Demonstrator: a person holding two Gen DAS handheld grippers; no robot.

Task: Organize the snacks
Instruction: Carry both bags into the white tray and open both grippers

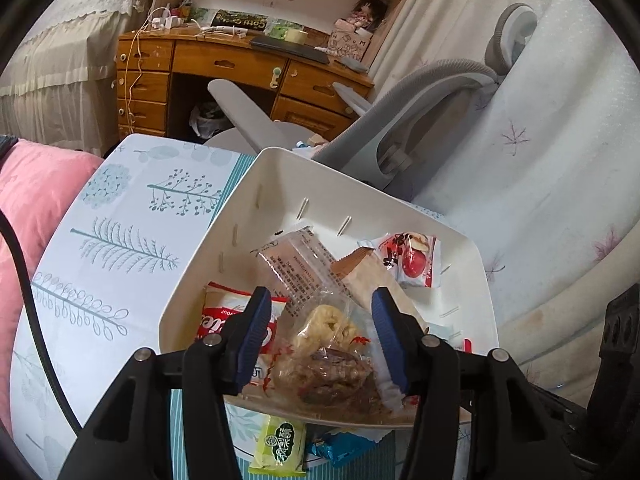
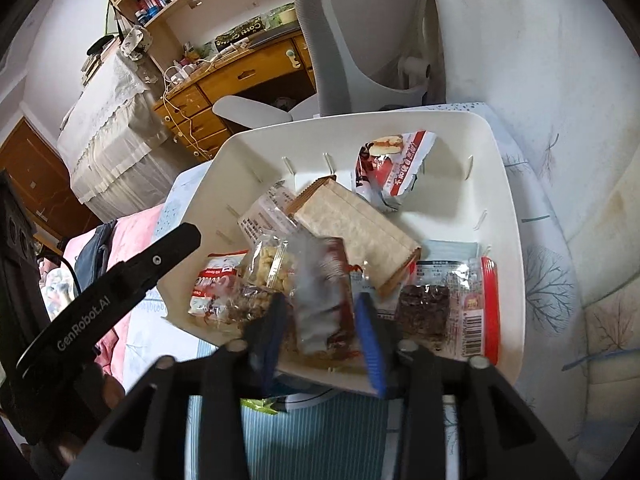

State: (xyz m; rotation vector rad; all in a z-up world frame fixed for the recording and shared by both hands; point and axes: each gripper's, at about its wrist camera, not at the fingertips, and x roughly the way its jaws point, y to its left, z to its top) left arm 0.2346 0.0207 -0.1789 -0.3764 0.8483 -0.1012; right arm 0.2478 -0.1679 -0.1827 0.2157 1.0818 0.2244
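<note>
A white plastic basket sits on a patterned table and holds several wrapped snacks: a red-and-white packet, a bread slice pack, a clear pack of nut cakes and a dark bar pack. My left gripper is open over the basket's near side, above the nut cake pack. My right gripper is open, with a blurred clear-and-red packet between its fingers over the basket. A green packet and a blue packet lie on the table in front of the basket.
The table has a white and teal plant-pattern cloth. A grey office chair stands behind the basket, with a wooden desk further back. A pink pillow lies at the left. A pale padded wall is at the right.
</note>
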